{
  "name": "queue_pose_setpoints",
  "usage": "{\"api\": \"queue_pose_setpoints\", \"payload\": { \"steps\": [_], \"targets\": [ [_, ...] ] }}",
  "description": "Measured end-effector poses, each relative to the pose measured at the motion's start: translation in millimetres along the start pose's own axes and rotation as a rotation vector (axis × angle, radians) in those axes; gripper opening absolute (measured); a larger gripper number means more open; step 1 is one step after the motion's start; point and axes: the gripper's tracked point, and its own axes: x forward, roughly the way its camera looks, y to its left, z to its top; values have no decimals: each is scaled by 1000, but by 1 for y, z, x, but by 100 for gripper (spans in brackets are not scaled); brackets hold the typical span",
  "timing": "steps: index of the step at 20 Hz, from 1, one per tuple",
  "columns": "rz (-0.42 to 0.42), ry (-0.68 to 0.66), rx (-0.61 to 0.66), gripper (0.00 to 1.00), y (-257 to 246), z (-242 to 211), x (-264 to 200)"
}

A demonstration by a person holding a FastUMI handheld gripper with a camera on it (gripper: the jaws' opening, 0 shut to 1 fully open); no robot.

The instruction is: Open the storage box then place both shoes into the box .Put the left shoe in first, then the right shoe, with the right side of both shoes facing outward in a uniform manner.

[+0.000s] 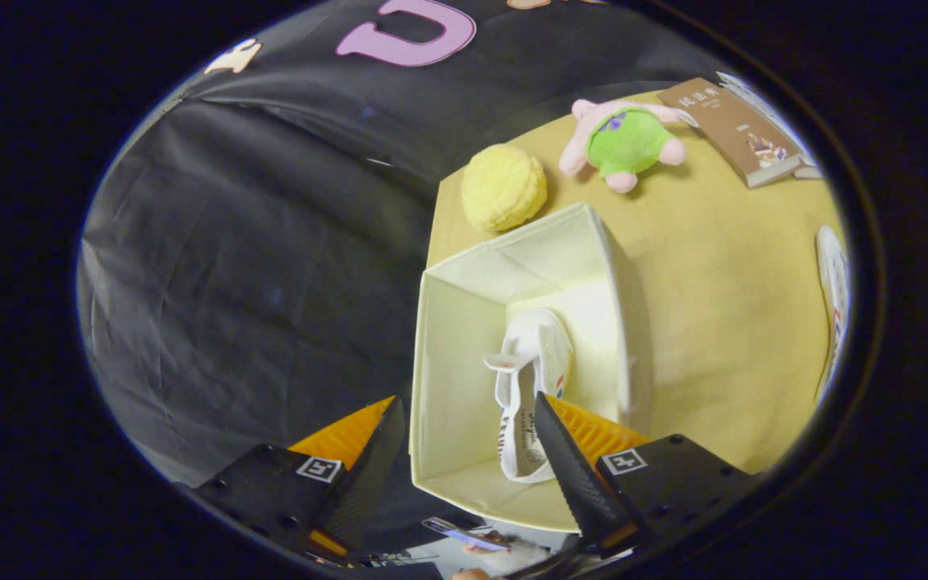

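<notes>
Tool fingers stand wide apart and hold nothing as I look down into the open cream storage box. One white shoe lies inside, just ahead of my right finger; its insole print is too small to read. Second shoe rests well off to the right on the yellow counter. Beyond the box sit a yellow ball, a pink-and-green plush toy and a brown book.

Claw is spread wide with nothing held between its two fingers. Left finger angles toward one o'clock; right finger angles toward eleven o'clock.
</notes>
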Motion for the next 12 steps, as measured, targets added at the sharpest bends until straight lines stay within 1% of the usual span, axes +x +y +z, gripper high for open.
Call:
{"api": "queue_pose_setpoints", "payload": {
  "steps": [5,8,12],
  "targets": [
    [-53,-37,-85,100,-55,9,-53],
    [-114,-47,-155,100,-99,9,-81],
    [-147,-65,-183,100,-145,9,-113]
  ]
}}
